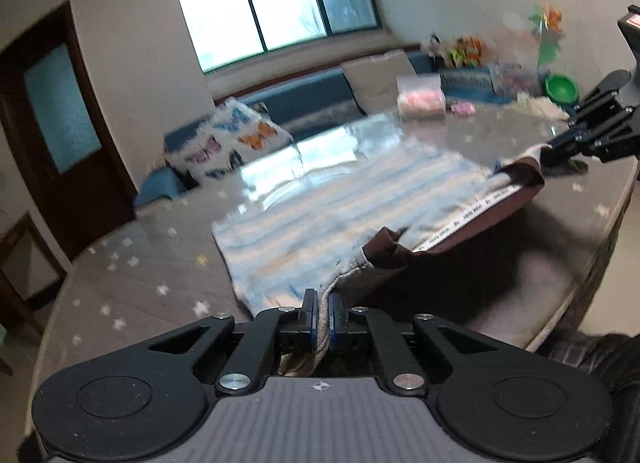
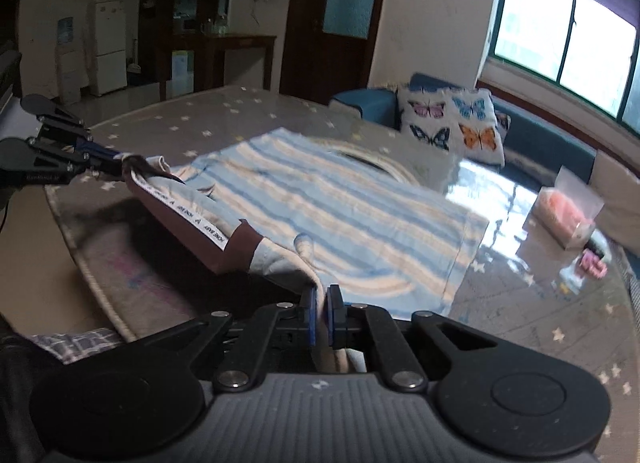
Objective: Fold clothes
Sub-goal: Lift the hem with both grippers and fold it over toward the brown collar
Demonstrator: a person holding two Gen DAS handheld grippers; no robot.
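Observation:
A blue-and-white striped garment with a brown waistband and a white lettered tape lies on the round table; it also shows in the right wrist view. My left gripper is shut on one end of the waistband edge and holds it above the table. My right gripper is shut on the other end of that edge. Each gripper shows in the other's view, the right one at far right and the left one at far left. The waistband hangs stretched between them, lifted off the table.
The round table has a grey star-patterned cover under glass. A clear box with pink contents, a green bowl and colourful items stand at its far side. A blue sofa with a butterfly cushion lies beyond.

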